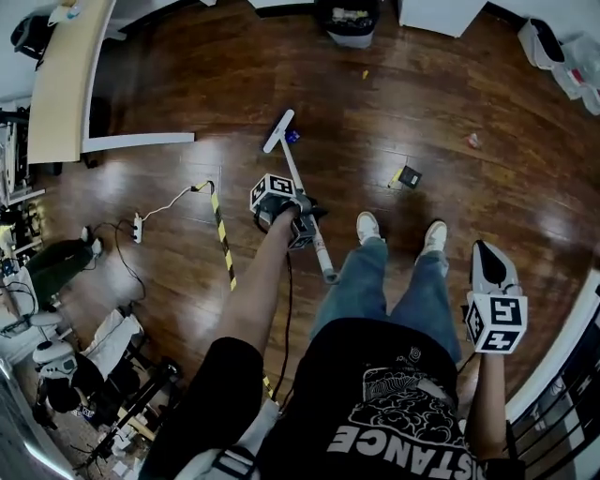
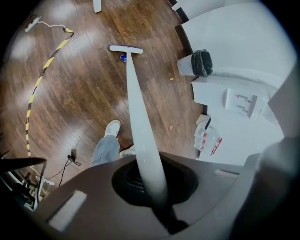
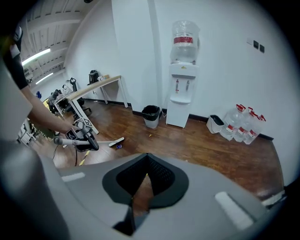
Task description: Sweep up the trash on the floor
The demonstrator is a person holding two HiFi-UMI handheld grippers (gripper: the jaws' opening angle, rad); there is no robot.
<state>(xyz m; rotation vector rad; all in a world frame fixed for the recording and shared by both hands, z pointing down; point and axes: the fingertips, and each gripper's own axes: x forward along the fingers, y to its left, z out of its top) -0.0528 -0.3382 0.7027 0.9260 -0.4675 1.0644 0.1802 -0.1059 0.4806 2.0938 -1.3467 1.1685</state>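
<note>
My left gripper (image 1: 302, 214) is shut on the white broom handle (image 1: 298, 178), about midway along it. The handle (image 2: 140, 131) runs out between the jaws to the broom head (image 2: 125, 49) on the dark wood floor. A small blue scrap (image 2: 123, 58) lies right beside the head, and is also in the head view as the blue scrap (image 1: 292, 137). Further scraps lie apart: a black-and-yellow piece (image 1: 405, 176), a pink bit (image 1: 473, 141), a yellow speck (image 1: 366, 74). My right gripper (image 1: 485, 253) hangs at the right with nothing in it, its jaws together (image 3: 147, 157).
The person's shoes (image 1: 368, 225) stand just right of the handle. A yellow-black striped cable (image 1: 222, 234) and a power strip (image 1: 137, 228) lie left. A desk (image 1: 66, 75) is far left, a bin (image 1: 349, 26) at the back wall, and a water dispenser (image 3: 183, 75) with bottles (image 3: 239, 123) beyond.
</note>
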